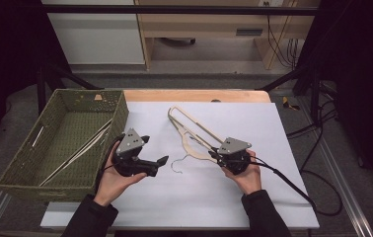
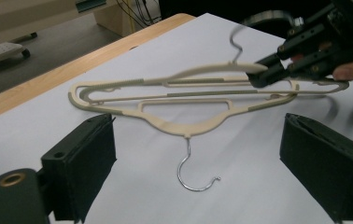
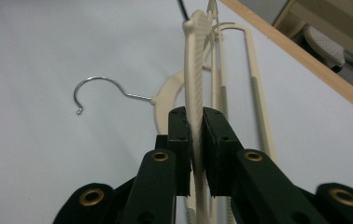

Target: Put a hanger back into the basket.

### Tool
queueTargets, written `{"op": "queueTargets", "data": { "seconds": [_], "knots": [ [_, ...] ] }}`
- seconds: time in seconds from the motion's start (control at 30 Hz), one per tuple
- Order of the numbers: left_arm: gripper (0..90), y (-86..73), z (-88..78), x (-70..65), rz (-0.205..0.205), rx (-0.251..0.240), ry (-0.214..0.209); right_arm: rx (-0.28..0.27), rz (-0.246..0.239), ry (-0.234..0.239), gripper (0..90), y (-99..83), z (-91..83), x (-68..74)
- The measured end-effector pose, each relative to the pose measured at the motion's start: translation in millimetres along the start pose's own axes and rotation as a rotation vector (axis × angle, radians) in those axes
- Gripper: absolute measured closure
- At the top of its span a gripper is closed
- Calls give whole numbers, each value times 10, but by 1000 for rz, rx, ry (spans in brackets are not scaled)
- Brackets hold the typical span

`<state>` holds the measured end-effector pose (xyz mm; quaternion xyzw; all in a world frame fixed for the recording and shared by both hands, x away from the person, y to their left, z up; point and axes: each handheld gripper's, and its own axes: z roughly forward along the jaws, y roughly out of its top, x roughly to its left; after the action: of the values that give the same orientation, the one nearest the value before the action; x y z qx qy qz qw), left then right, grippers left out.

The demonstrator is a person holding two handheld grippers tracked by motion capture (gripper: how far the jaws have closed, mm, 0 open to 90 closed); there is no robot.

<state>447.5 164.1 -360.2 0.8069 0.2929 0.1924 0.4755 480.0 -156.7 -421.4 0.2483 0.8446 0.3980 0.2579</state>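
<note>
Beige hanger (image 1: 193, 132) — olive-green basket (image 1: 17, 173)

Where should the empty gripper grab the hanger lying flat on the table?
Probably the flat hanger's thick curved neck just above its wire hook. It points toward the open left gripper, so come straight in, low, jaws either side. The right gripper already pinches the other hanger, lifting it.

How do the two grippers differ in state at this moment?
The right gripper is shut on the upper hanger, raising that end off the table; the left gripper is open and holds nothing. The lower hanger lies flat beyond its jaws. Both are black and hand-held.
</note>
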Motion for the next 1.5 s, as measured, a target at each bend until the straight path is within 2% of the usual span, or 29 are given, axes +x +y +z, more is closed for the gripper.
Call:
{"op": "queueTargets", "data": {
  "seconds": [0.13,0.33,0.4,0.53,0.63,0.83,0.87,0.97,1.0,1.03,1.07,1.1,1.13,1.17,1.4,1.43,1.47,1.5],
  "knots": [
    [84,-141,1,-11,-10,-10,-12,-7,6,-22,856,10,-49,-38],
    [75,-223,46,4,-26,14,-14,-20,33,-31,870,-8,-122,-98],
    [73,-239,50,6,-23,16,-13,-33,65,1,870,-20,-198,-143],
    [73,-233,39,7,-21,9,-12,-60,80,34,871,6,-297,-135],
    [73,-230,27,3,-15,14,-11,-86,95,101,871,34,-359,-100],
    [73,-210,1,-16,-3,8,-7,-99,72,202,871,116,-352,38],
    [73,-210,1,-16,-3,8,-7,-99,72,202,871,116,-352,38],
    [75,-202,-6,-21,6,6,-7,-105,63,286,871,164,-334,140],
    [75,-202,-6,-24,9,8,-8,-105,63,286,871,164,-334,140],
    [78,-201,-3,-28,14,11,-8,-102,57,317,871,185,-328,187],
    [78,-201,0,-32,16,12,-9,-102,57,317,871,185,-328,187],
    [83,-200,5,-40,21,15,-14,-111,55,348,871,195,-317,220],
    [83,-199,11,-46,24,16,-16,-111,55,348,871,195,-317,220],
    [95,-199,26,-64,35,24,-28,-113,55,371,871,203,-308,249],
    [193,-207,111,-125,68,60,-71,-94,36,420,870,212,-264,343],
    [212,-216,154,-152,91,85,-86,-88,24,437,871,217,-246,372],
    [226,-216,154,-152,91,85,-86,-88,24,437,871,217,-246,372],
    [256,-228,190,-171,110,104,-98,-84,16,452,871,228,-236,402]
  ]
}}
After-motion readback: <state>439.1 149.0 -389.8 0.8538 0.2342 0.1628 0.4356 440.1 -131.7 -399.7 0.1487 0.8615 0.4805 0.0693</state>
